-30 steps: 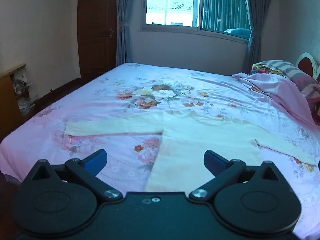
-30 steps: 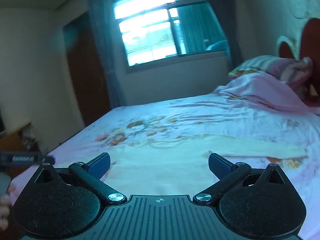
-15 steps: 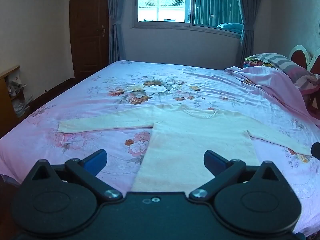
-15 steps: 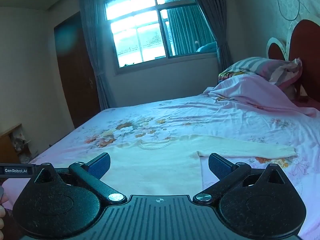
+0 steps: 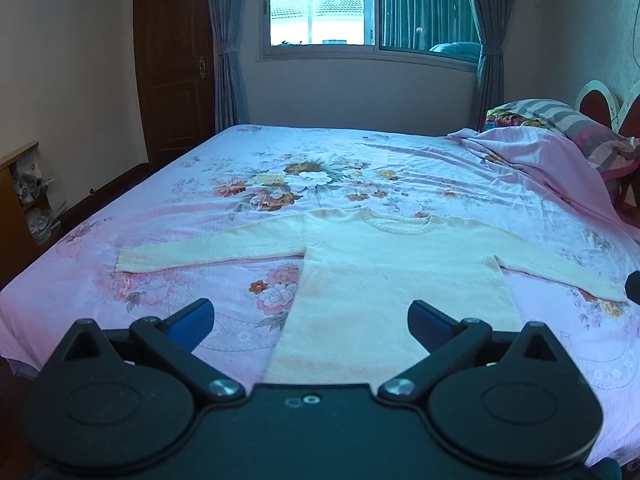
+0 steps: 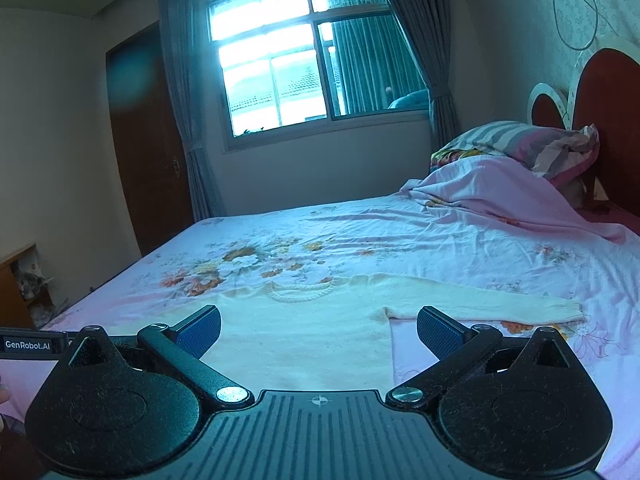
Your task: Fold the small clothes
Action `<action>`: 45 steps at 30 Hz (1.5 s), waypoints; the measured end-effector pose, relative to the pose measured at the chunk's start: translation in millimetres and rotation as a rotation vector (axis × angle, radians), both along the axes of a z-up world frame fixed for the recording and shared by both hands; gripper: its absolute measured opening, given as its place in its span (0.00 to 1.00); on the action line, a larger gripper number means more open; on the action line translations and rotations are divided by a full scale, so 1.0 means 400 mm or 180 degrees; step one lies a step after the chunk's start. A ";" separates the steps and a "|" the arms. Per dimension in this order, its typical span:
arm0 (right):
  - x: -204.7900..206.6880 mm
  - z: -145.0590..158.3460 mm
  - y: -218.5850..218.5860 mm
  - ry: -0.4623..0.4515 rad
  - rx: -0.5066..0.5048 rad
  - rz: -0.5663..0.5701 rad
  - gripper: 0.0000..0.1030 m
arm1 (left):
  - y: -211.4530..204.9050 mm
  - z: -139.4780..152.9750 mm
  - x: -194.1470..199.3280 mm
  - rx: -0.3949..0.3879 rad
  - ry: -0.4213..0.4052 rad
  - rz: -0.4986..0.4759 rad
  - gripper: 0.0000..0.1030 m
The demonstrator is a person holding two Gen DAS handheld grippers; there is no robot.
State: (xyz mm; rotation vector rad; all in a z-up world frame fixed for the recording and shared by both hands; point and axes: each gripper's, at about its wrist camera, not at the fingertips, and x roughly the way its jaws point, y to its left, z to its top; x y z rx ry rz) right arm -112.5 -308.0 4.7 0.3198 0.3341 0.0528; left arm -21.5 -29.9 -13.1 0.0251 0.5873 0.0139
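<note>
A small cream long-sleeved sweater point(image 5: 396, 264) lies flat on the bed, face up, both sleeves spread out, neckline toward the window. Its left sleeve point(image 5: 208, 250) reaches left and its right sleeve point(image 5: 560, 268) reaches right. My left gripper point(image 5: 310, 318) is open and empty, held above the sweater's hem. In the right wrist view the sweater point(image 6: 304, 332) lies ahead and my right gripper point(image 6: 318, 326) is open and empty above its lower right part, near the right sleeve point(image 6: 500, 304).
The bed has a pink floral sheet point(image 5: 288, 184). A rumpled pink blanket point(image 5: 532, 152) and striped pillows point(image 5: 576, 124) lie at the right by the headboard point(image 6: 600, 120). A wooden shelf point(image 5: 20, 208) stands left of the bed. The left gripper's body point(image 6: 28, 345) shows at the left edge.
Both grippers have drawn back and levelled, so the sweater now sits farther ahead and more of the room shows. The sweater has not moved. Both stay open.
</note>
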 end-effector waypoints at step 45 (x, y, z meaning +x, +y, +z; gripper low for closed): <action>0.043 -0.044 0.014 0.0143 -0.0058 -0.0025 1.00 | 0.027 -0.045 0.062 -0.0096 0.0218 0.0116 0.99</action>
